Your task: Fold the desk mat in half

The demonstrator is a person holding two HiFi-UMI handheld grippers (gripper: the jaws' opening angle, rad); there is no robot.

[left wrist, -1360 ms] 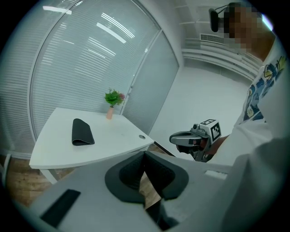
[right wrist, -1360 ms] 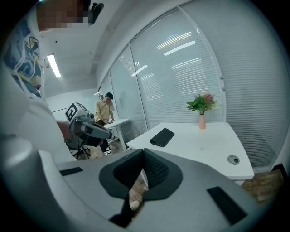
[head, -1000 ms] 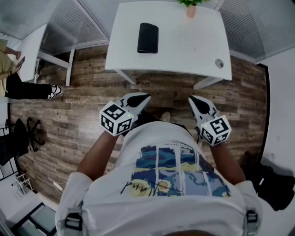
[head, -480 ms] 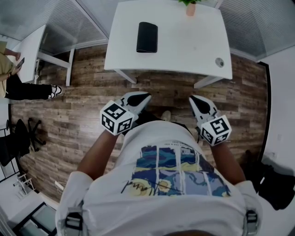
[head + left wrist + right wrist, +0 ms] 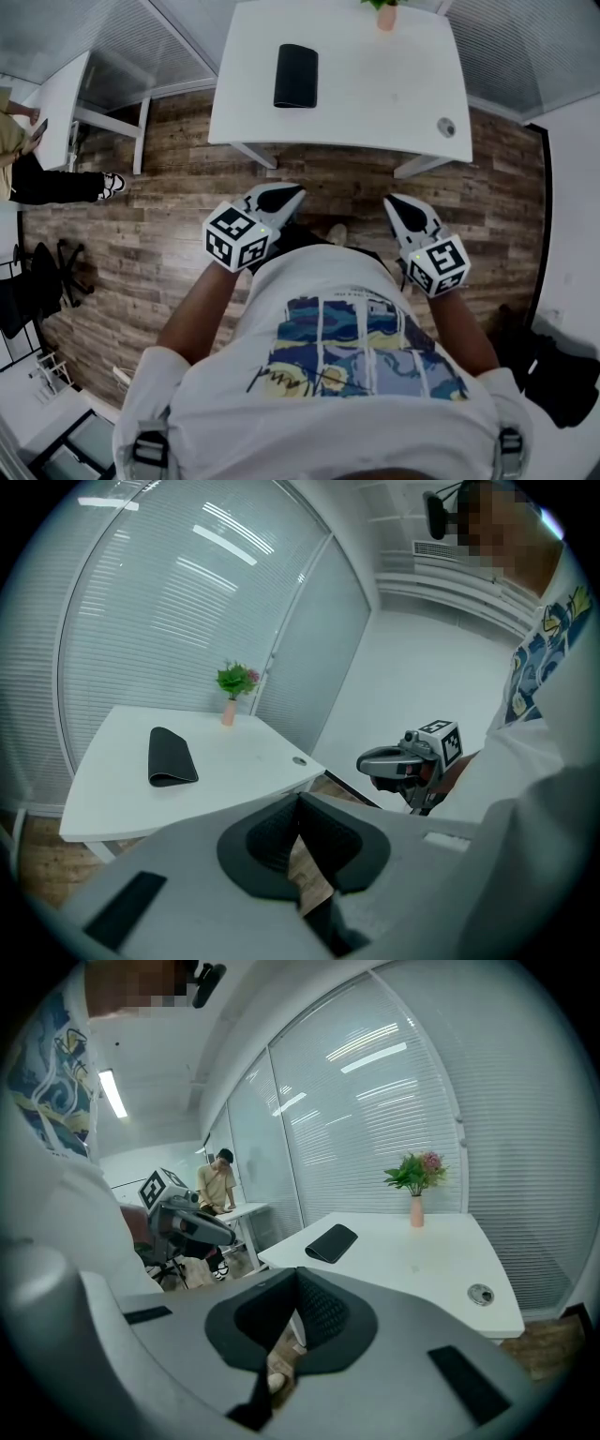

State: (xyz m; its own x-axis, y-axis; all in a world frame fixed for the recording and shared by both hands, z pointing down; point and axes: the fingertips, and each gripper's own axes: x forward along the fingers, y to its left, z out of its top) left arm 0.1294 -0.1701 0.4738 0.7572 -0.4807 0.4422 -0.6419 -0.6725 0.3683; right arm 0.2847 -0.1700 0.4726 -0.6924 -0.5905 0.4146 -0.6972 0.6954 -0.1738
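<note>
Far left of the left tool [image 5: 281, 199]: a second person [image 5: 21, 150] at a side desk [image 5: 67, 98], and a chair [image 5: 42, 272] lower down, all well apart from us; no conflict there.

Left tool is clenched on nothing and held close to our chest, tips aimed at the desk [image 5: 375, 94]; we read that as a parked pose, not a reach.

The desk mat [image 5: 295, 76] lies ahead of the left tool, well beyond its tips, on the left part of the desk. It looks doubled over already, with a rounded fold at its near end and two layers showing in the left tool view; we'd judge the fold done, or close to done.

A bare strip of wooden floor [image 5: 328, 187] lies between both tools and the near desk edge; nothing blocks a straight reach forward.

Right tool [image 5: 398, 204] is also clenched and empty, level with the left one, a chest's width of room between them.

Ahead of the right tool the desk top is bare apart from a cable grommet [image 5: 446, 127] near the front edge; a potted plant [image 5: 386, 11] stands at the far edge, well apart from the mat; the only thing to knock over if we go back in.
</note>
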